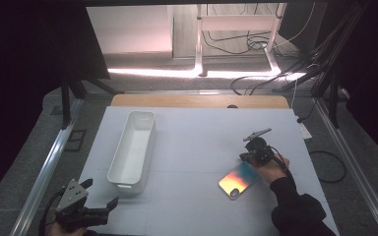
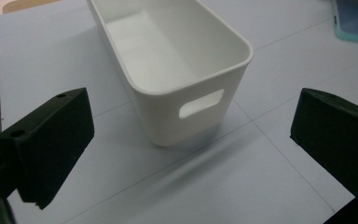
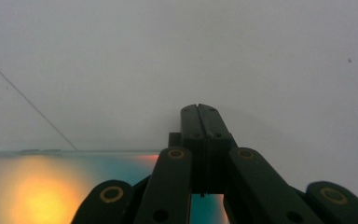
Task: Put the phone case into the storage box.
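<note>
A phone (image 1: pixel 238 180) with a glossy teal and orange back lies flat on the white table at the right; it also appears in the right gripper view (image 3: pixel 37 186) and in the left gripper view (image 2: pixel 356 23). My right gripper (image 1: pixel 243 157) is at the phone's far end, held low over the table. Its jaws are pressed together (image 3: pixel 200 112), their tips reach past the phone's edge, and I see nothing between them. My left gripper (image 1: pixel 100 192) rests at the near left corner. It is open (image 2: pixel 189 95) and empty, facing the near end of a white bin (image 2: pixel 168 121).
The long white bin (image 1: pixel 126 186) stands left of centre, its inside bare, a handle slot (image 2: pixel 200 102) in its near end. The white table sheet (image 1: pixel 202 142) stretches between bin and phone. Metal rails run along both sides, and cables lie on the floor beyond.
</note>
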Demonstrator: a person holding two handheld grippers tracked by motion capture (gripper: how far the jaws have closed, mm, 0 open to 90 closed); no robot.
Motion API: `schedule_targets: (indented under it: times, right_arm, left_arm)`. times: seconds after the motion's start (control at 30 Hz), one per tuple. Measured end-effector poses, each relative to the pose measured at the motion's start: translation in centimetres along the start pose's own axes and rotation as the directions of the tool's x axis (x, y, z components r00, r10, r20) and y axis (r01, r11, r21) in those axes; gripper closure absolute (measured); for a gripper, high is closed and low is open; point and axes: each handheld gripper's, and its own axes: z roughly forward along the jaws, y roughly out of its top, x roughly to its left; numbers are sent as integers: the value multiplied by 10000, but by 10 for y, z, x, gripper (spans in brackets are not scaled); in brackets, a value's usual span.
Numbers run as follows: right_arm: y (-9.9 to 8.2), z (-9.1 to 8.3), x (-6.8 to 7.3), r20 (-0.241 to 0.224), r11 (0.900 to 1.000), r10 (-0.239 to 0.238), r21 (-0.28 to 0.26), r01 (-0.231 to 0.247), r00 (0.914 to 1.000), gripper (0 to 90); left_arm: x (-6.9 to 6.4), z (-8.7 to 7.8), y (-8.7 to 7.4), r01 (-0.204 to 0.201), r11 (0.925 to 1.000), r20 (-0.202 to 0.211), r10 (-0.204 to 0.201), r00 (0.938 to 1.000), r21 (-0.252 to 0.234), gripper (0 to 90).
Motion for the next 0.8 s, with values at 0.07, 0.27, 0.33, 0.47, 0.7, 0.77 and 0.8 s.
schedule_targets:
  times: [0.07,0.27,0.33,0.47,0.7,0.77,0.8]
  right_arm:
    - [-6,-5,-1,-43,9999,107,77,-107,9999,896]
    - [-22,-16,-3,-129,9993,320,193,-317,9994,896]
    - [-28,-19,-5,-155,9990,409,177,-406,9990,896]
    - [-39,-27,-4,-139,9985,488,271,-484,9987,896]
    - [-57,-41,-2,-36,9981,506,352,-504,9987,896]
    - [-59,-48,0,-80,9993,360,93,-359,9993,896]
    - [-59,-51,3,-136,9996,288,-12,-288,9995,896]
  left_arm:
    - [0,0,0,-14,10000,-5,14,10000,5,1]
    - [0,0,0,-46,10000,-3,46,10000,13,1]
    - [0,1,1,-58,10000,-16,58,10000,15,1]
    - [-1,1,1,-62,10000,-25,62,10000,23,1]
    - [-1,1,1,-63,10000,-35,63,10000,24,1]
    - [-1,1,1,-64,10000,-32,64,10000,28,1]
    - [-1,1,1,-61,10000,-32,61,10000,35,1]
